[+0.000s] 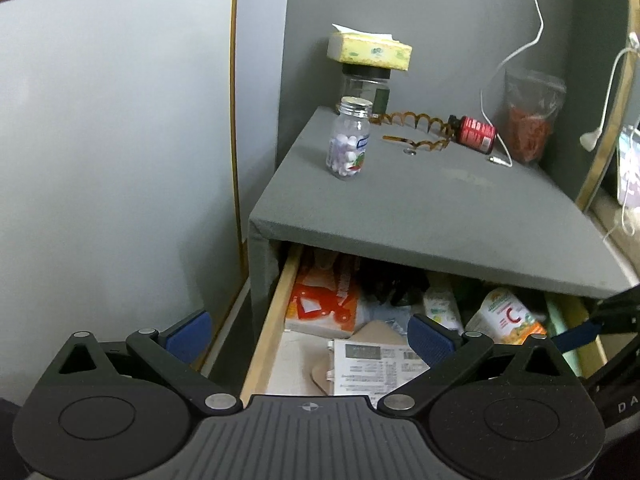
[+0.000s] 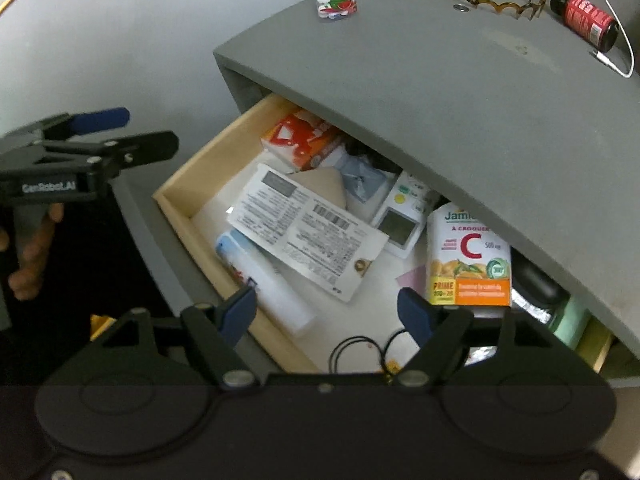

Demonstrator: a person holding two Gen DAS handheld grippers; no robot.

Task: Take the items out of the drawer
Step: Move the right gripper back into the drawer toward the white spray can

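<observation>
The open pale-wood drawer is filling the centre of the right wrist view, crammed with a white printed sachet, a vitamin C bottle with an orange label at right and a white tube at lower left. The right gripper is hovering over it, jaws apart and empty; coming straight down on one item looks wisest. The left gripper is also standing open, holding nothing. Only the left wrist view is showing the yellow sponge resting on a jar, upper centre.
</observation>
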